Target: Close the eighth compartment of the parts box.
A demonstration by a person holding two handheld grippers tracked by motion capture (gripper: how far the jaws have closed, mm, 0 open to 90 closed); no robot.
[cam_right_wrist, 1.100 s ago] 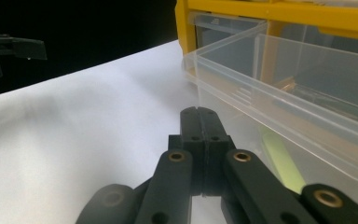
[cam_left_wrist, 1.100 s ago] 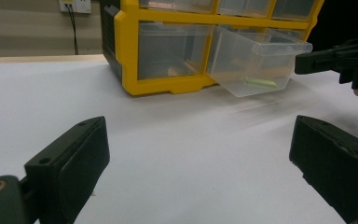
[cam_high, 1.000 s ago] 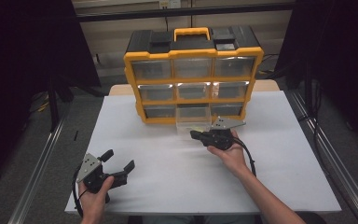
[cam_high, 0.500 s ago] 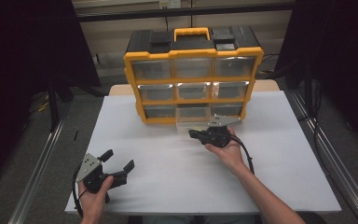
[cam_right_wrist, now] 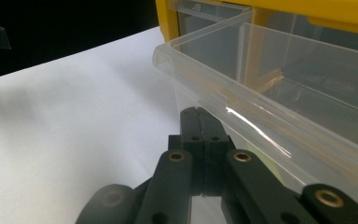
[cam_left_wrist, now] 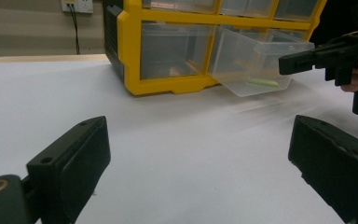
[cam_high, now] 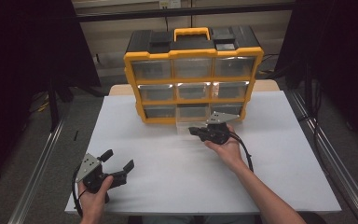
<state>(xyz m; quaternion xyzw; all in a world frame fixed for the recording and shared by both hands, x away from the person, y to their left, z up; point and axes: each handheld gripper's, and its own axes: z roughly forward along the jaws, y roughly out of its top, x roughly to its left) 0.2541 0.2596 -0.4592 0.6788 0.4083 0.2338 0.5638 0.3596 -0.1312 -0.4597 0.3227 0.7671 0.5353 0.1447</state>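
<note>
Beside pulled-out drawer [cam_right_wrist: 279, 93], closed right tongs [cam_right_wrist: 200, 116]

Dim surroundings, bright white table [cam_high: 168, 154]; glare on clear drawer [cam_right_wrist: 261, 116]; slight blur.

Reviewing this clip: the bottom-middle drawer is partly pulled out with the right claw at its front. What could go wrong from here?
The clear drawer already tilts downward; pulled further it may drop out and spill the green item. The right claw, jaws closed under the lip, could slip off. The organizer stands unbraced, left claw far away, so it might slide.
</note>
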